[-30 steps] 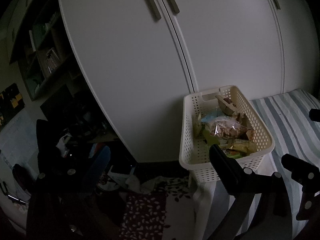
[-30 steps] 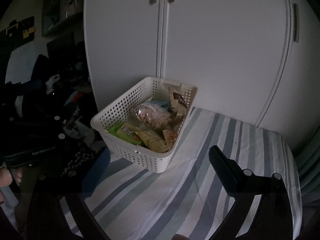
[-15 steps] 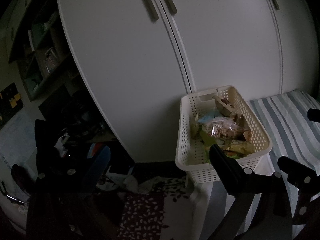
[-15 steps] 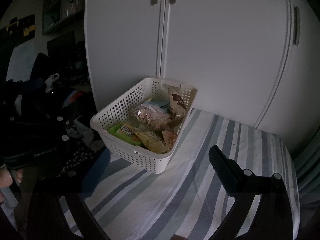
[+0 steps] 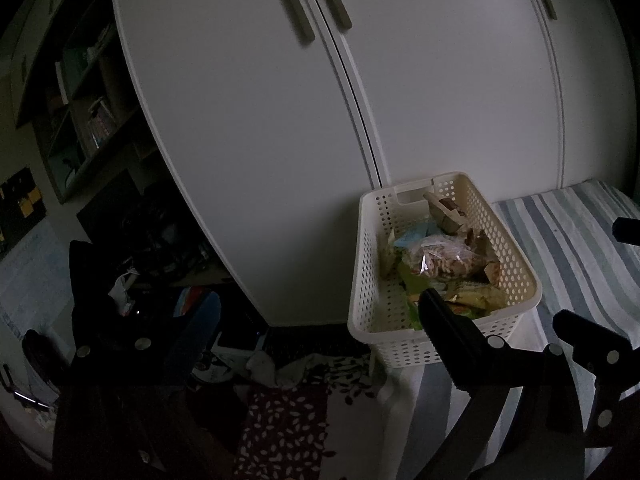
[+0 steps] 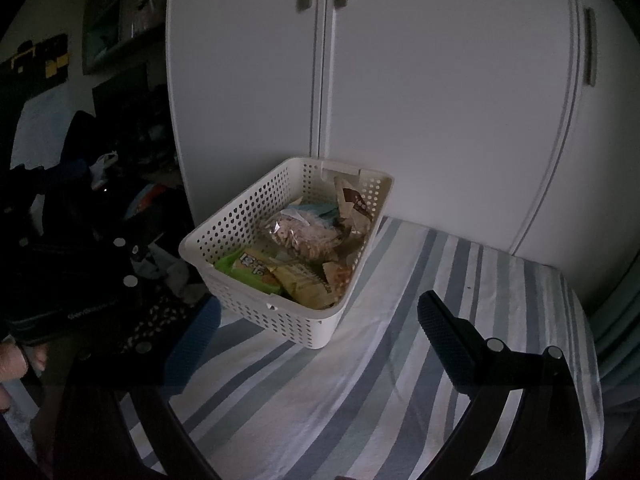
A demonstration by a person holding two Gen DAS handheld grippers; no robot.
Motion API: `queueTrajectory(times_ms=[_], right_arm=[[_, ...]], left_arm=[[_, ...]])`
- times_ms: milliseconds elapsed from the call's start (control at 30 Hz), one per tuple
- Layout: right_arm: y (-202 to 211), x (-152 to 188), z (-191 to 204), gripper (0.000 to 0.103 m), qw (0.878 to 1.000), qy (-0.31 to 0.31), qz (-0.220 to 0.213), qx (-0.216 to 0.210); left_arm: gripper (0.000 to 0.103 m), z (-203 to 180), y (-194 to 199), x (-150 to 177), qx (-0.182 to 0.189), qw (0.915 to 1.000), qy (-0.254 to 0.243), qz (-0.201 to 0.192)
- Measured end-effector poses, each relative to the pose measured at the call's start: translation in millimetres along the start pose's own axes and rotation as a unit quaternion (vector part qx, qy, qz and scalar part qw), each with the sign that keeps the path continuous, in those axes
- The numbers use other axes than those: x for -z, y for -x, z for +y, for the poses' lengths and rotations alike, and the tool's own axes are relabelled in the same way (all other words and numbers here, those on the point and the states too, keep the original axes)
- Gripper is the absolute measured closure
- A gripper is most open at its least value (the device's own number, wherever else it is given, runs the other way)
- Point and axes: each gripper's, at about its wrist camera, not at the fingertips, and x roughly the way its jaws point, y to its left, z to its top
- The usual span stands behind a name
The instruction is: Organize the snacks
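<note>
- The white perforated basket (image 6: 256, 280) full of snack packets (image 6: 300, 236) sits at the striped bed's (image 6: 400, 360) corner, beside the white wardrobe (image 6: 440, 100).
- Left gripper (image 5: 316, 316) and right gripper (image 6: 320, 320): fingers apart, empty.

I see the basket (image 6: 256, 216) as cream plastic, its walls perforated and matt. The clear bag (image 6: 300, 236) inside it is glossy film that catches a glint, and the green packet (image 6: 250, 268) beside it has a printed foil-like sheen. The bed sheet (image 6: 400, 360) is striped woven cloth, soft and matt. The wardrobe doors (image 5: 260, 120) look smooth, satin white (laminate, I think). My right gripper's fingers (image 6: 444, 328) wear finely textured black rubbery pads, with small shiny metal bolts behind.
</note>
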Motion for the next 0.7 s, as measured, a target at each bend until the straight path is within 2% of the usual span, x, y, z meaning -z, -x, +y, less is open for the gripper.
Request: queueTrajectory(times_ms=[700], right_arm=[[4.0, 0.8, 5.4, 0.005, 1.0, 0.018, -0.016, 0.013]], left_arm=[[0.002, -1.1, 4.2, -4.4, 0.009, 0.9999, -0.005, -0.005]])
